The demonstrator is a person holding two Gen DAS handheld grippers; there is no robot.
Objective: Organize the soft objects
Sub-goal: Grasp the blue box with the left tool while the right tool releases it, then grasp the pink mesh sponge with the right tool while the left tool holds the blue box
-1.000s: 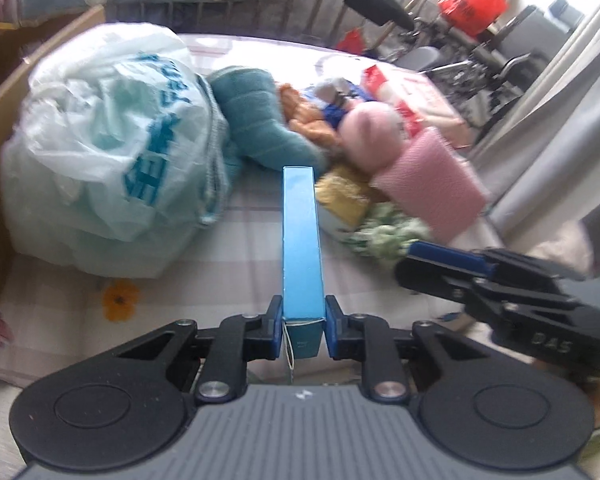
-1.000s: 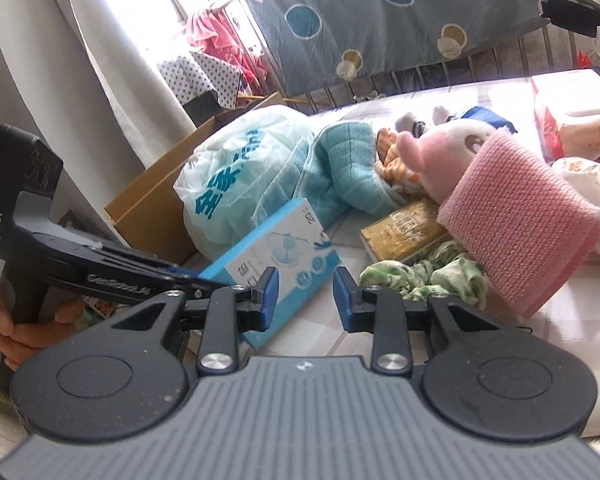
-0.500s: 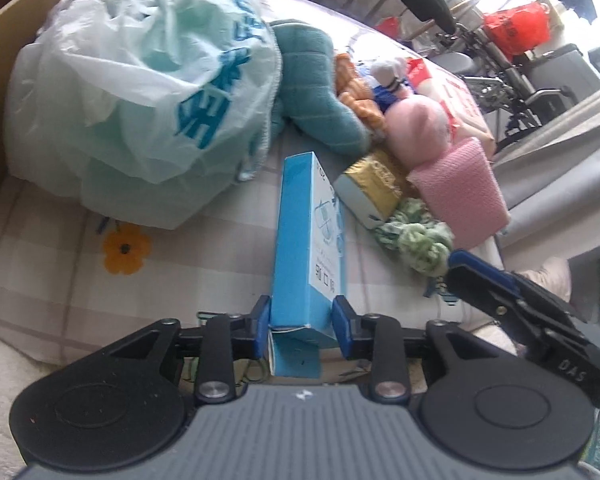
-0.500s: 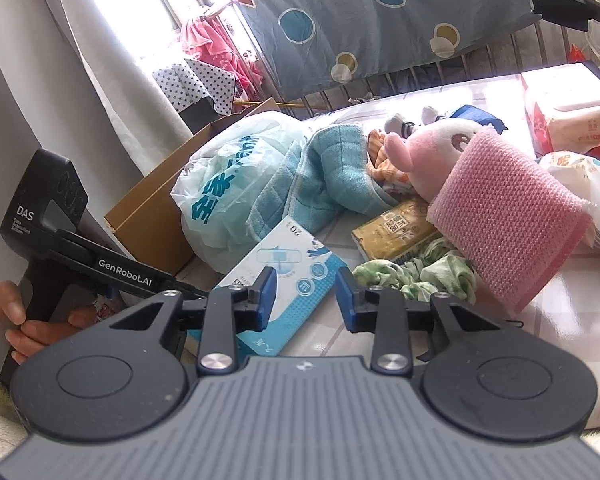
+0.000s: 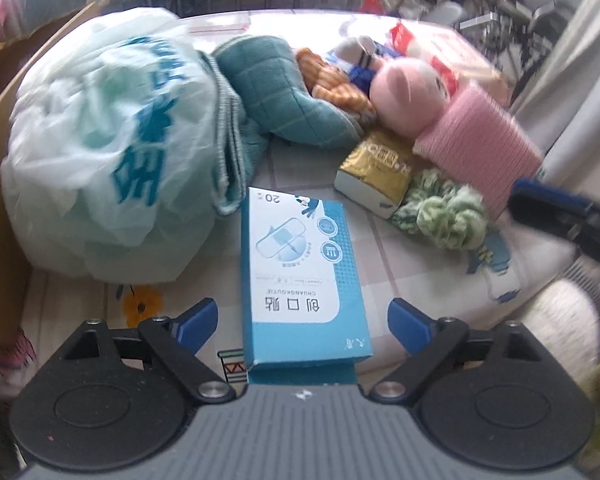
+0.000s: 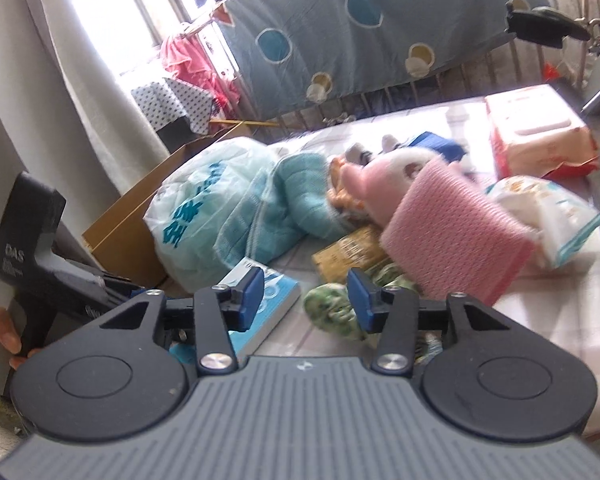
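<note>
- Window [image 6: 100, 12], upper left of the right wrist view: bright daylight, overexposed.
- Curtain [image 6: 60, 92]: pale, hanging beside the window.
- Quilt [image 6: 372, 20]: blue with dots, draped over a railing [image 6: 432, 92] of thin bars.
- Bedsheet [image 5: 400, 264]: pale check, sunlit at the far edge.
- Cardboard box [image 6: 140, 216]: brown, at the sheet's left side.
- Clothes [image 6: 188, 60]: red and dotted, hung near the window.

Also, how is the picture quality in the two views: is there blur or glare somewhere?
Left wrist view: the blue bandage box is sharp, the white plastic bag and the picture's edges are smeared. Right wrist view: the window is blown out white, and the pink sponge cloth is slightly blurred.
</note>
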